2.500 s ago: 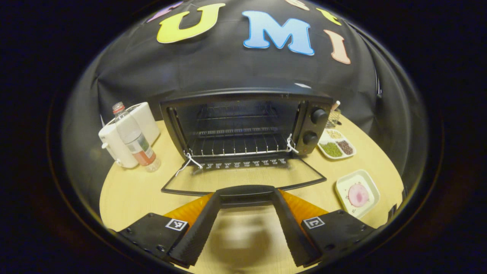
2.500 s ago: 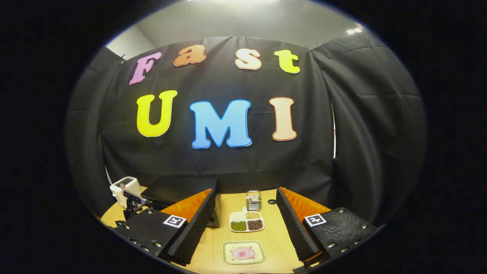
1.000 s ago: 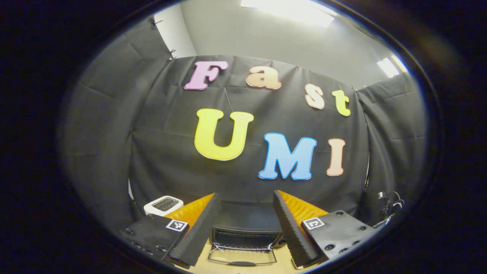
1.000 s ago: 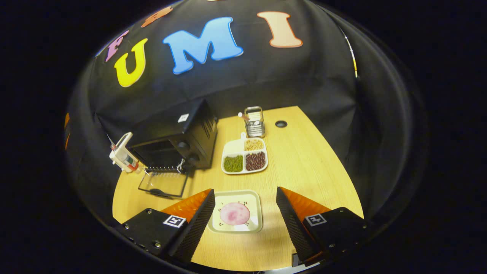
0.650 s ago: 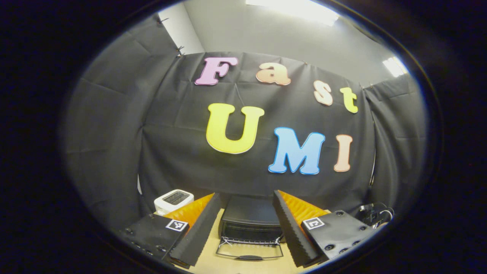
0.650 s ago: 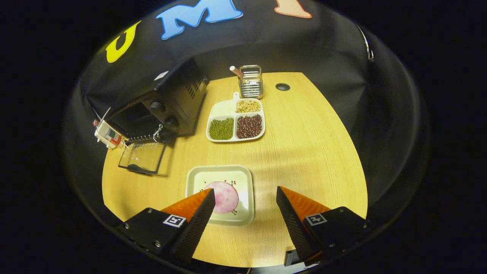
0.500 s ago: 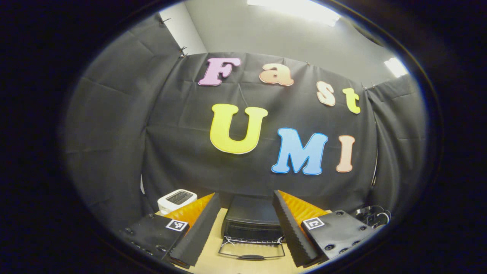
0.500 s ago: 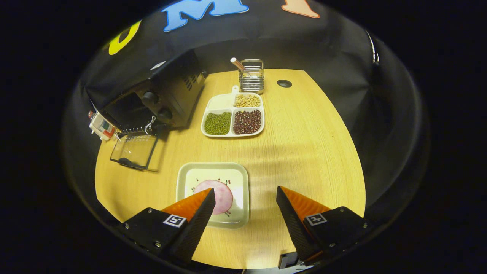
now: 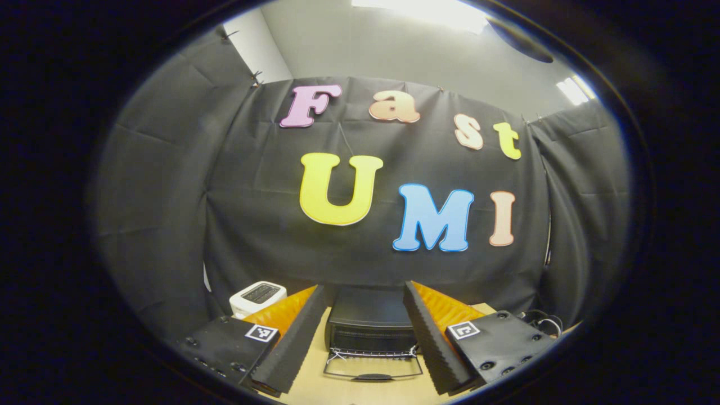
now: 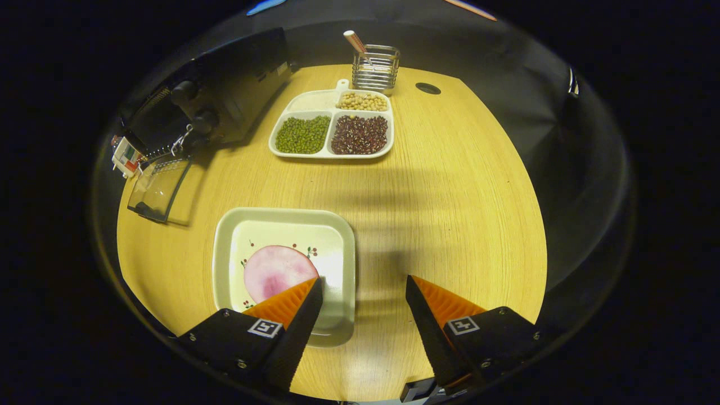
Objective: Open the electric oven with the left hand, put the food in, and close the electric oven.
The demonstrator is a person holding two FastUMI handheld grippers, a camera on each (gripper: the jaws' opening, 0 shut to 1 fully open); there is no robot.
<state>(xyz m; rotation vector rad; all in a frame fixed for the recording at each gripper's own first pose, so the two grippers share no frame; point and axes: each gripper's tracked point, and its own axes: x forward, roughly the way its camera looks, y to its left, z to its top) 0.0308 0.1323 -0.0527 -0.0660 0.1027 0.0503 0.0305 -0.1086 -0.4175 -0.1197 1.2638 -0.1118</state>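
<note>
The black electric oven [image 9: 371, 323] stands ahead of my left gripper [image 9: 364, 287], its glass door [image 9: 374, 367] folded down flat on the table. That gripper is held back from it, tilted upward, open and holding nothing. In the right gripper view the oven [image 10: 225, 84] is at the far upper left with its door [image 10: 157, 188] down. A square cream plate [image 10: 281, 216] carries a round pink slice of food [image 10: 273, 273]. My right gripper [image 10: 364, 280] hovers open just above the plate's right front corner, its left finger over the plate and its right finger over bare table.
A white three-part tray [image 10: 332, 153] of green, red and pale beans sits behind the plate, with a wire holder [image 10: 376, 67] behind it. A bottle [image 10: 126, 154] lies beyond the oven door. A white toaster [image 9: 257, 294] stands left of the oven. The round wooden table [image 10: 461, 202] ends close by.
The right gripper has tipped down and closed in on the plate, which now sits under its left finger. The left gripper withdrew from the opened oven door earlier and now barely drifts.
</note>
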